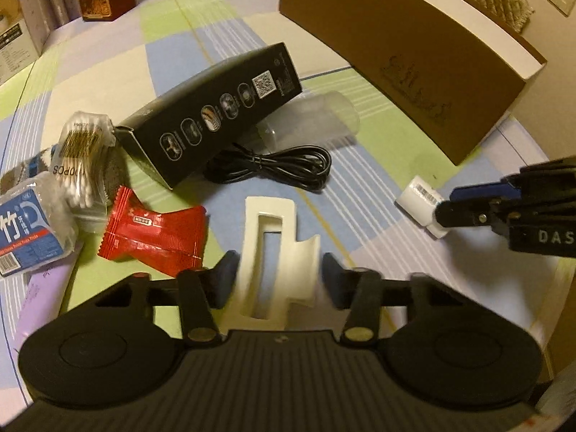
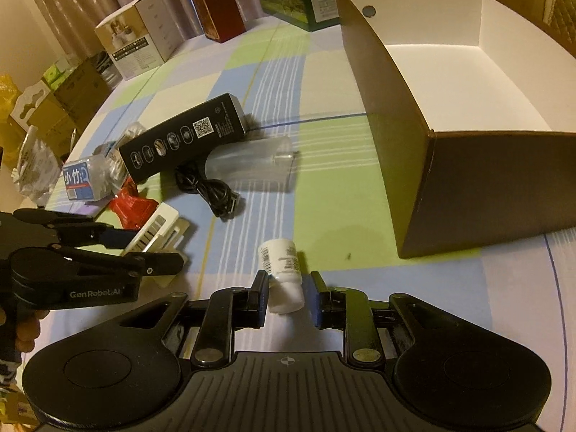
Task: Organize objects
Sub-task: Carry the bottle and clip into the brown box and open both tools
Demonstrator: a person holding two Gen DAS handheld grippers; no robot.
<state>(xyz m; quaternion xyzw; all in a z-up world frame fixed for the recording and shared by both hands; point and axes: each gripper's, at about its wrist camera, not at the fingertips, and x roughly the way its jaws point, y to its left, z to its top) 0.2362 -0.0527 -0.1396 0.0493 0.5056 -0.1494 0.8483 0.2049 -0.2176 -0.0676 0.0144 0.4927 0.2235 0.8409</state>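
Note:
My left gripper [image 1: 279,280] is open around a cream plastic holder [image 1: 275,252] lying on the checked cloth; its pads stand just off either side. It also shows in the right wrist view [image 2: 158,225]. My right gripper [image 2: 288,297] is open around a small white bottle [image 2: 284,273] lying on its side, which also shows in the left wrist view [image 1: 419,199]. A large brown cardboard box [image 2: 468,180] with a white inside stands open to the right and holds nothing visible.
A long black box [image 1: 216,115], a clear plastic case [image 1: 316,118], a coiled black cable [image 1: 280,169], a red packet [image 1: 154,237], cotton swabs [image 1: 81,158] and a blue floss pack [image 1: 25,226] lie on the cloth. Cartons [image 2: 140,36] line the far edge.

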